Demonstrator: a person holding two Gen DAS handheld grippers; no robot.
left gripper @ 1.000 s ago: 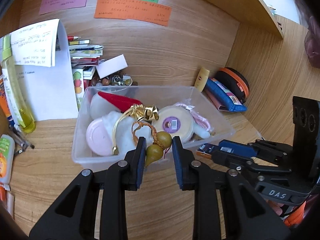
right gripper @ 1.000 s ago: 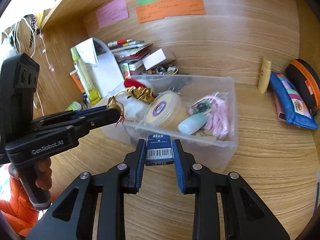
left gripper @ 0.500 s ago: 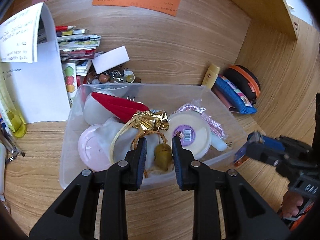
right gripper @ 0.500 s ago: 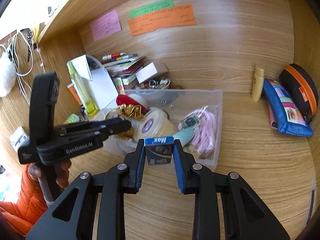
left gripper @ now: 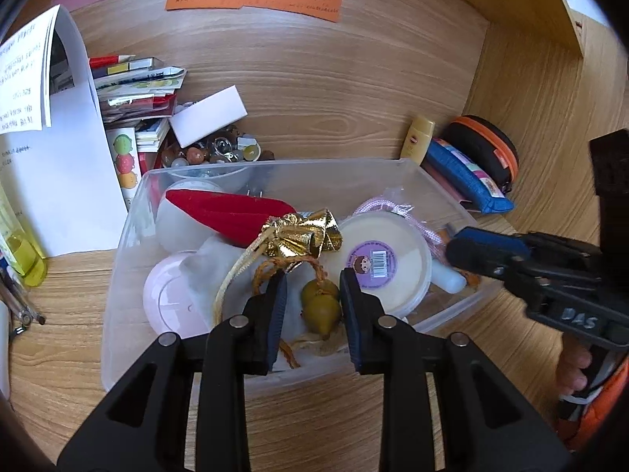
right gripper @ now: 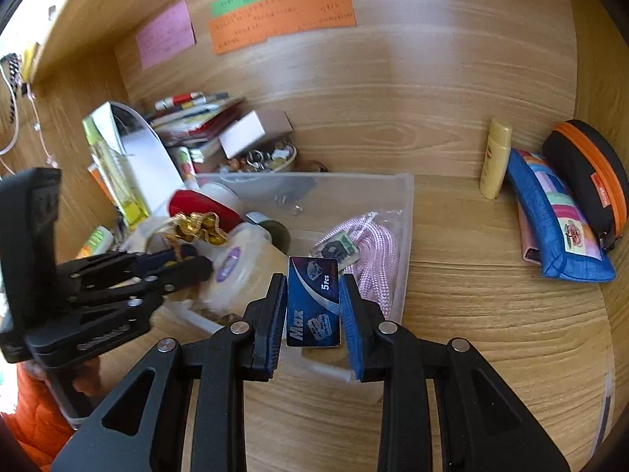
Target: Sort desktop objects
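Cardboard, by the look of it: the small blue "Max" packet (right gripper: 313, 302) marked 5 pcs sits clamped between the jaws of the right gripper (right gripper: 313, 316), held by its two long edges above the near wall of the clear plastic bin (right gripper: 407, 236). I judge it light and stiff enough for a flat-sided pinch, though hard squeezing could crush it.

Over the bin, the left gripper (left gripper: 313, 306) has its jaws released, one on either side of the gourd charm (left gripper: 320, 306) without touching it. The charm looks hard, smooth and rounded, so it may slip; its narrow waist, or the orange cord (left gripper: 287, 265) tied to it, seems the surer hold. The cord tangles with a gold foil bow (left gripper: 304, 234), which may drag along.

Counted in the bin: one gourd charm, one gold bow, one round tub with a purple label (left gripper: 383, 261), one pink lidded case (left gripper: 167, 299), one red-and-white plush (left gripper: 220, 216), one bagged pink rope (right gripper: 369, 247).

On the desk (right gripper: 491, 314) beyond the bin stand one yellow tube (right gripper: 496, 161), one blue patchwork pouch (right gripper: 558, 220) and one black case with an orange zip (right gripper: 589, 173).
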